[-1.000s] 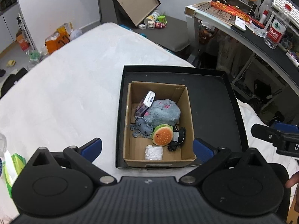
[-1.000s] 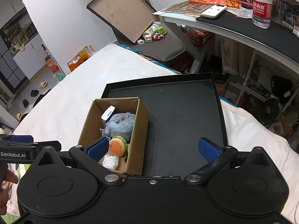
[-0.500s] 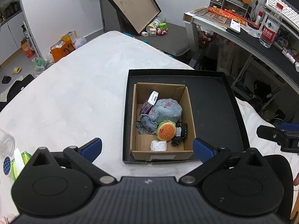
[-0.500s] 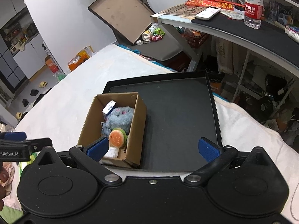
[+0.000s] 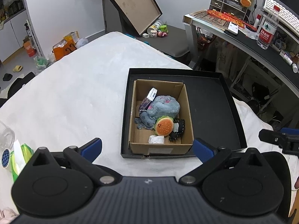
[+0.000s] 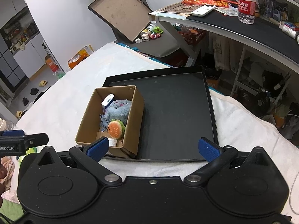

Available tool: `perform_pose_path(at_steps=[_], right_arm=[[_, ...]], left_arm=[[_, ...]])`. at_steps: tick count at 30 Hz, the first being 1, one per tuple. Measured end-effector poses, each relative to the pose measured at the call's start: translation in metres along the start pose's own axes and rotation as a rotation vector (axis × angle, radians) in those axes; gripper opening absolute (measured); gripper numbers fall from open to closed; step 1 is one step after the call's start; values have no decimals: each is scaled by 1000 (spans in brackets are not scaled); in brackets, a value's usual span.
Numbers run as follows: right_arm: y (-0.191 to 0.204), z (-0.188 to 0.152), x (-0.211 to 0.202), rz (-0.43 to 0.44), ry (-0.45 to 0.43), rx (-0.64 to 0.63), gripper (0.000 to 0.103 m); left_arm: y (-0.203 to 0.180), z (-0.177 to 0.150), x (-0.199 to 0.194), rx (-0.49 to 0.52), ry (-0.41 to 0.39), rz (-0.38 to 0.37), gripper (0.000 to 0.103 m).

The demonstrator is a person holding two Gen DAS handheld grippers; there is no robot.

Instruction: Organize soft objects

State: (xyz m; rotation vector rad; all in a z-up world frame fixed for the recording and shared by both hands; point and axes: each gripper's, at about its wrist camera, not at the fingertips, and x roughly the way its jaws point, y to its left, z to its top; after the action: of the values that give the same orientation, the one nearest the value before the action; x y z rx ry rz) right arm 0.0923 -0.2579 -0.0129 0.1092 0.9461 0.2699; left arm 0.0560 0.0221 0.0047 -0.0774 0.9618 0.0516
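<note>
A brown cardboard box stands in the left part of a shallow black tray on a white bed cover. Inside lie a grey-blue plush, an orange burger plush, a small white packet, a black frilly item and a white-purple pack. My left gripper hovers open just short of the box, empty. My right gripper hangs open over the tray's near edge, empty.
A green tissue pack and a clear bottle sit at the near left of the bed. To the right stands a desk with a water bottle. A large tilted lid leans at the back.
Both grippers have drawn back and up from the box, which now looks smaller and farther. Jaws stay open. The box's contents have not moved.
</note>
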Motion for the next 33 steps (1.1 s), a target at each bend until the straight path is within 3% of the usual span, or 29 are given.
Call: perform_pose_path(at_steps=[33], right_arm=[[5,-8,-1,5,25,14,103]], left_arm=[[-10,-12,-5,23,8,-21,102]])
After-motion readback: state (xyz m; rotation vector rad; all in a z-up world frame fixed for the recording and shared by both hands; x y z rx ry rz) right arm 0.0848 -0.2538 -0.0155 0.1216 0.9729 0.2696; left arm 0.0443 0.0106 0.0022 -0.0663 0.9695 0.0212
